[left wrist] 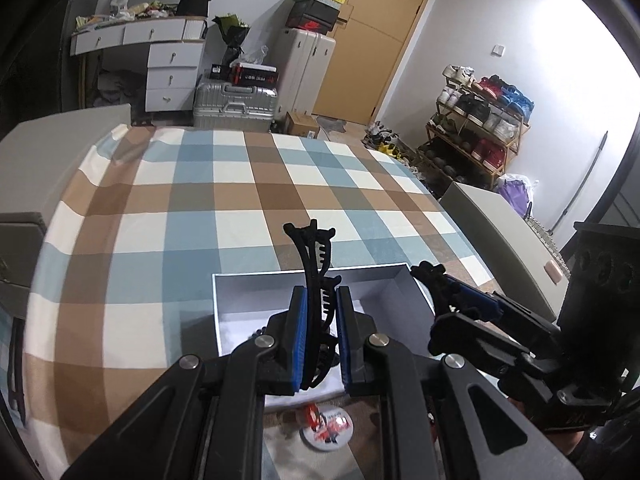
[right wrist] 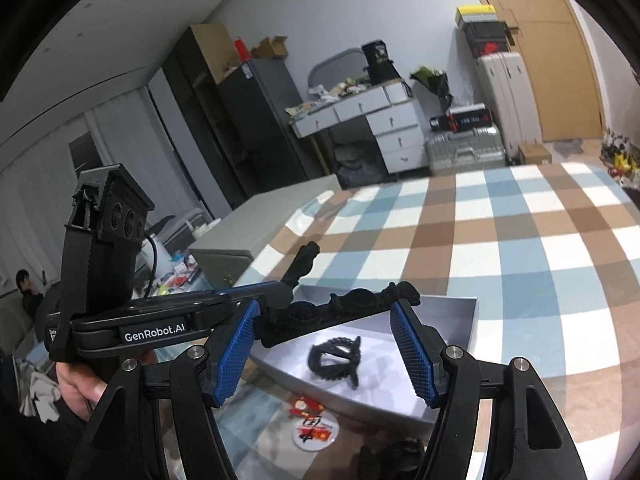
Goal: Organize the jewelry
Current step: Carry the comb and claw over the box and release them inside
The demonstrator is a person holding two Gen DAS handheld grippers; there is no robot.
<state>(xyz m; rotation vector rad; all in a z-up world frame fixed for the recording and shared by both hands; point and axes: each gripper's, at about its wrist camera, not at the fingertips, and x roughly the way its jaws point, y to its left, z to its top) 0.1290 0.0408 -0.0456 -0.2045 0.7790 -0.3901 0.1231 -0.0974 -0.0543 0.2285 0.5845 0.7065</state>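
Note:
My left gripper (left wrist: 322,340) is shut on a long black hair clip (left wrist: 316,276) and holds it above an open white box (left wrist: 384,276) on the checked tablecloth. In the right wrist view the same clip (right wrist: 352,304) hangs across the box (right wrist: 460,312), between my right gripper's blue pads (right wrist: 412,348). My right gripper (right wrist: 324,344) is open and empty around it, just over the box. A black claw clip (right wrist: 336,360) lies inside the box. The right gripper also shows in the left wrist view (left wrist: 444,280), beside the box's right wall.
A round red-and-white badge (right wrist: 316,428) lies on the cloth in front of the box, also seen in the left wrist view (left wrist: 326,426). Another dark clip (right wrist: 392,456) lies near it. Grey cabinets (left wrist: 500,236) flank the table; suitcases (left wrist: 236,104) and a shoe rack (left wrist: 476,128) stand behind.

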